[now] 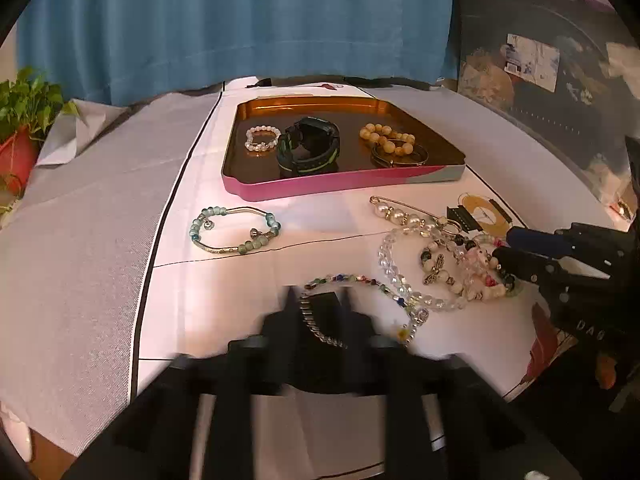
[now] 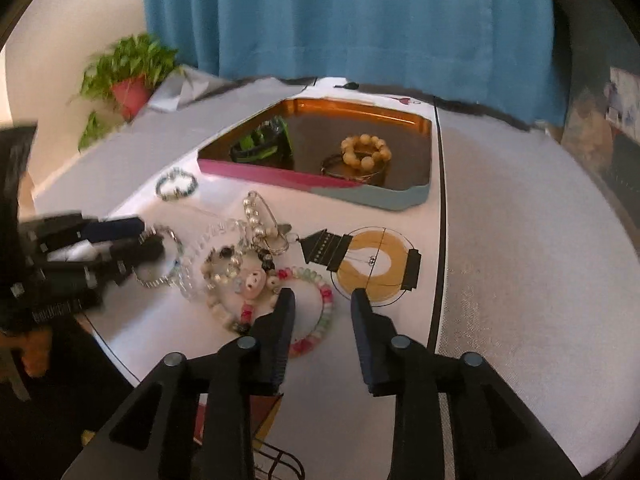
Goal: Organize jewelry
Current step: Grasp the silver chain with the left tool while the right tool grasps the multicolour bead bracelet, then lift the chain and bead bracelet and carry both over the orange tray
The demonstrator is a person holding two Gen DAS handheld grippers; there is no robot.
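My left gripper [image 1: 318, 300] is low in the left wrist view, blurred, and shut on a silver rhinestone bracelet [image 1: 320, 320] that hangs between its fingers. A multicoloured bead bracelet [image 1: 360, 280] and a clear crystal bracelet [image 1: 400, 276] lie just beyond it. My right gripper [image 2: 323, 300] stands open over a pink-and-green bead bracelet [image 2: 326, 320], whose right side lies between the fingers without being pressed. The pink-walled tray [image 1: 320, 188] at the back holds a pearl bracelet [image 1: 262, 139], a dark watch [image 1: 310, 146], an amber bead bracelet [image 1: 386, 136] and a dark bangle [image 1: 400, 156].
A teal bead bracelet [image 1: 236, 230] lies alone left of the pile. A pearl pin [image 1: 404, 212] rests before the tray. A potted plant [image 2: 128, 76] stands at the far left corner and a blue curtain [image 1: 240, 20] hangs behind. The table edge runs close below both grippers.
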